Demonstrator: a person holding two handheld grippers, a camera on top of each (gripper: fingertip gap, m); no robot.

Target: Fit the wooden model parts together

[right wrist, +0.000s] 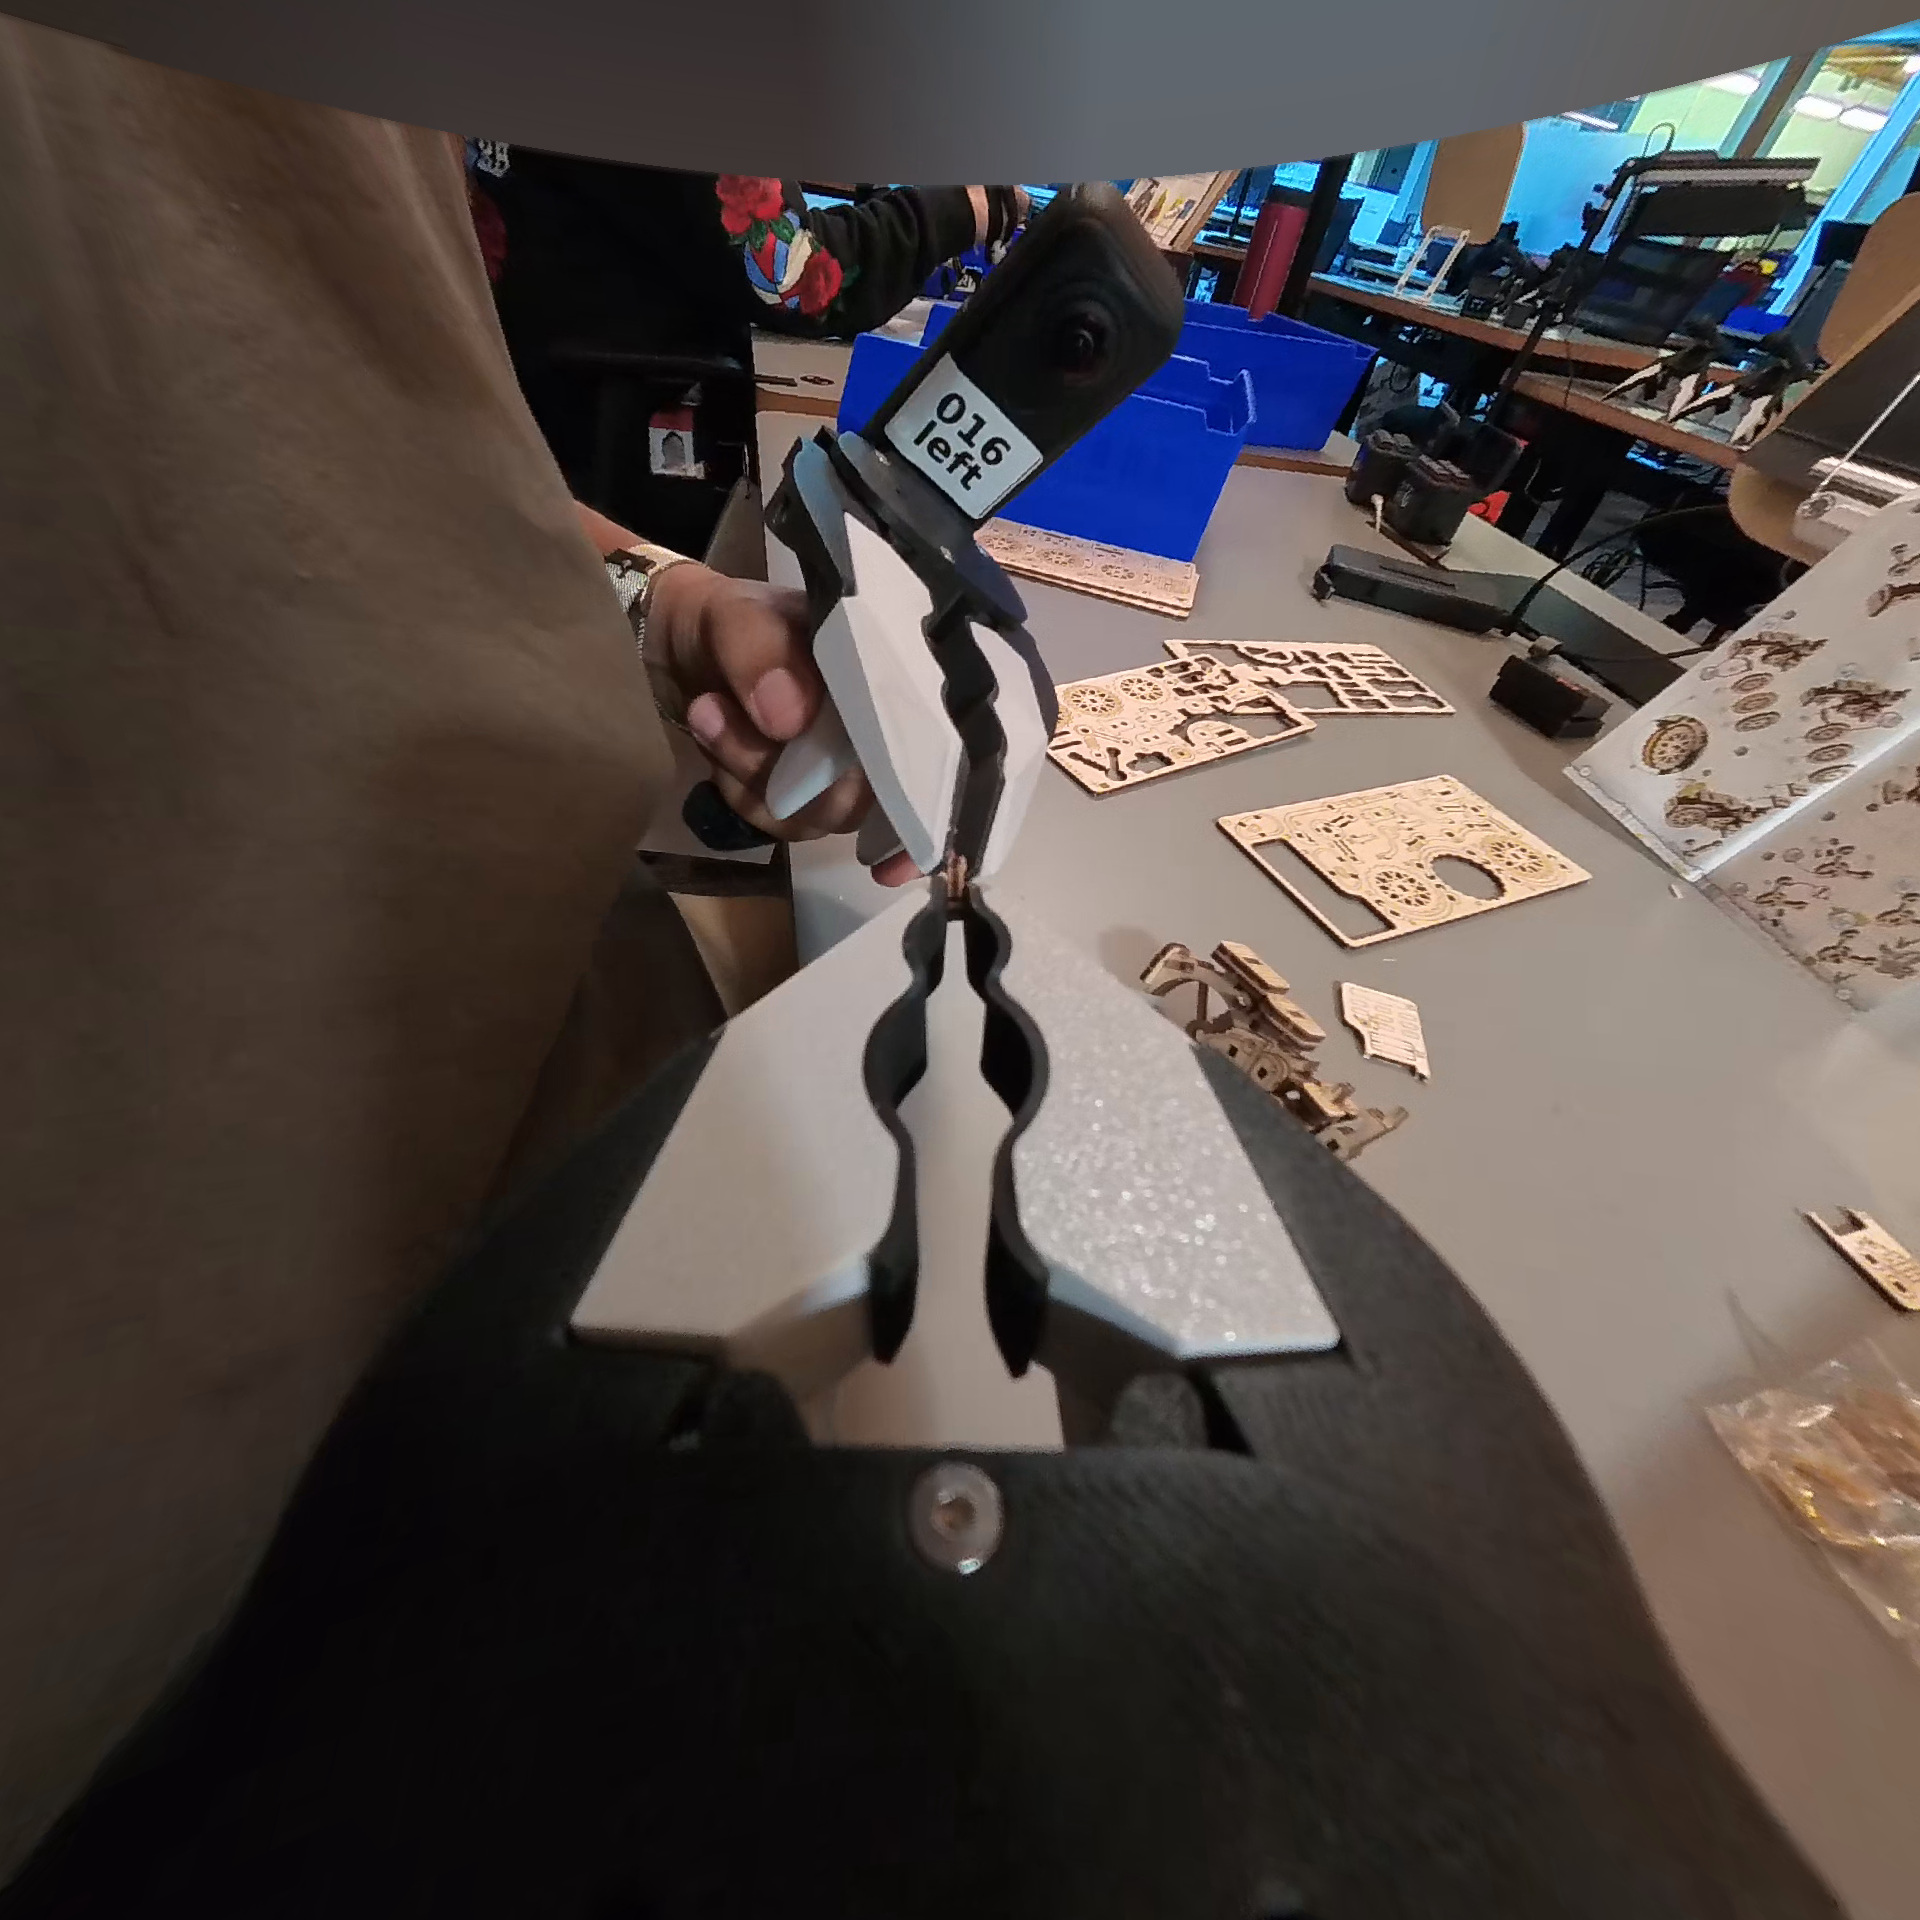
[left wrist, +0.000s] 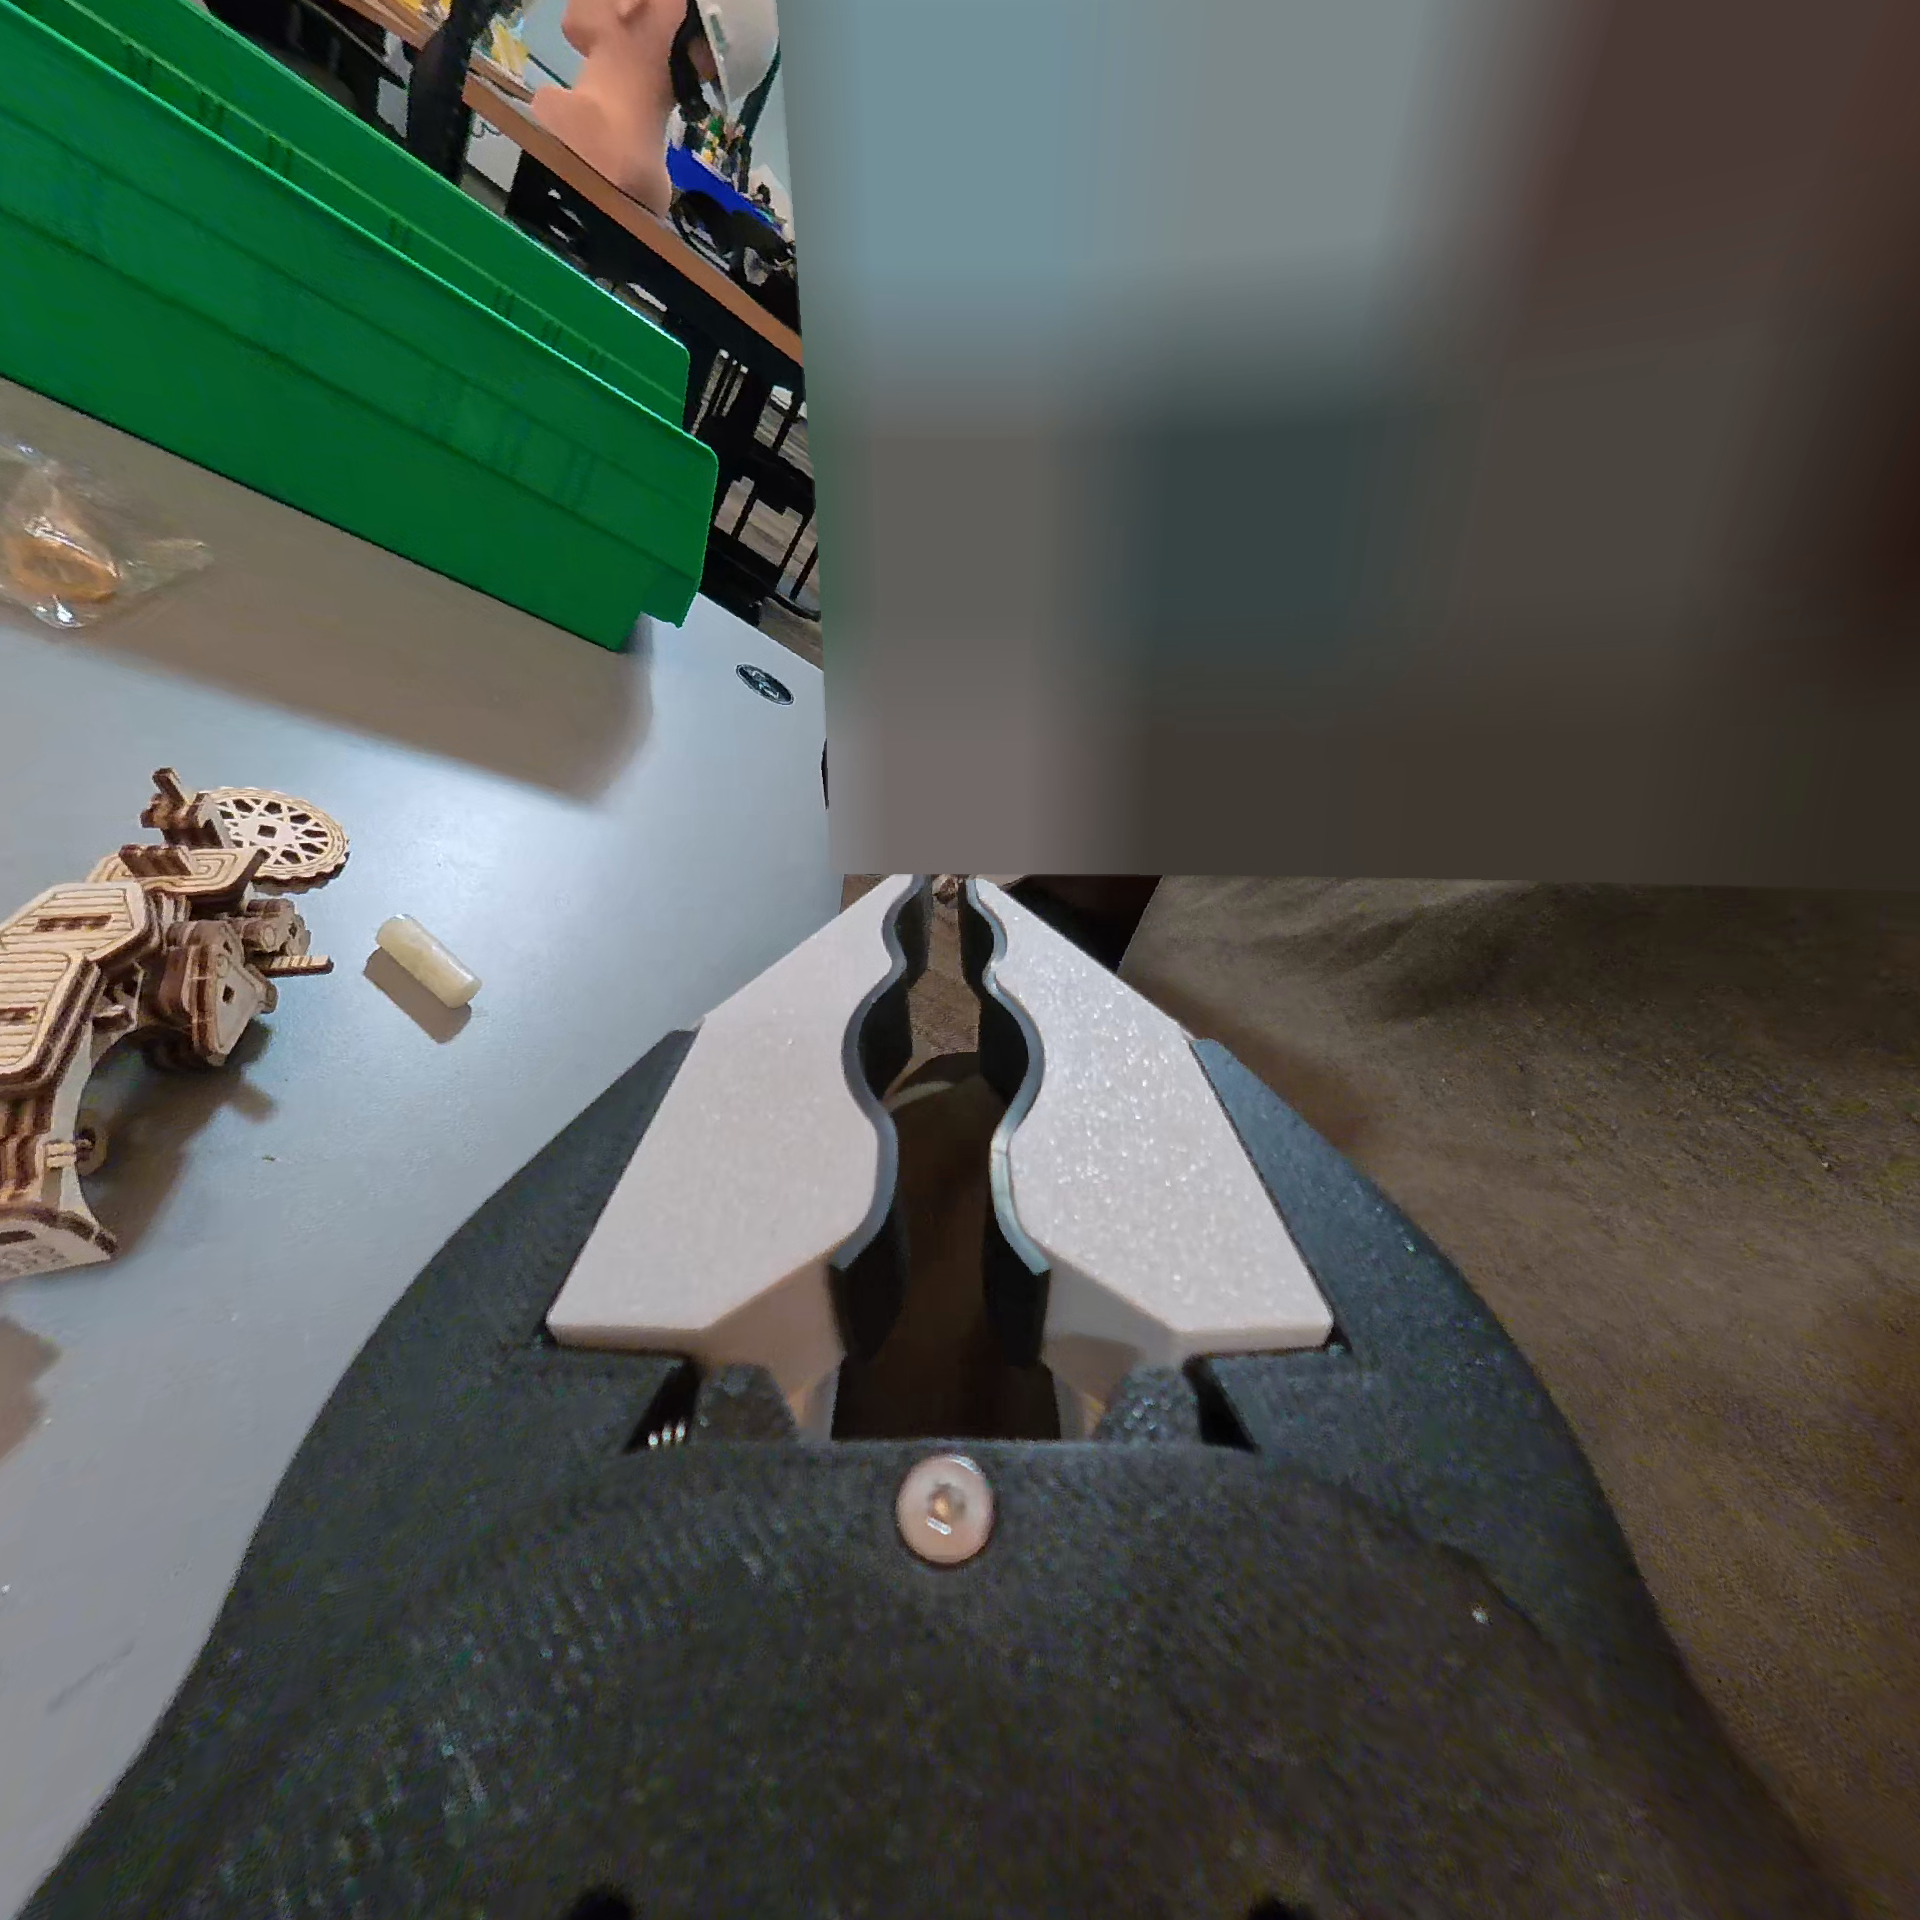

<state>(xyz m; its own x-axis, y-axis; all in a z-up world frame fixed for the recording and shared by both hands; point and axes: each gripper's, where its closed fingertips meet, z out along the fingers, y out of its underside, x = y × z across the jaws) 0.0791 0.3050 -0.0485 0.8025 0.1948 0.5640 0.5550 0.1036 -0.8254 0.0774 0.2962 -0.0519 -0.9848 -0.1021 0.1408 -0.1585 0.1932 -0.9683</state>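
Closest to the lens in the right wrist view, the right gripper (right wrist: 954, 914) has its jaws drawn nearly together, tips pinching a tiny wooden piece (right wrist: 954, 885) held up in the air off the near edge of the grey table (right wrist: 1558, 1091). From the far side the left gripper (right wrist: 961, 847) meets it tip to tip, its jaws also clenched on that same piece, a hand (right wrist: 743, 707) wrapped round its grip. This piece is too small to tell its long axis. On the table to the right, well apart, lies the half-built wooden model (right wrist: 1262, 1039) on its side, with open tabletop around it. Cut-out wooden sheets (right wrist: 1403, 857) lie flat farther back, blue bins (right wrist: 1122, 436) behind them.
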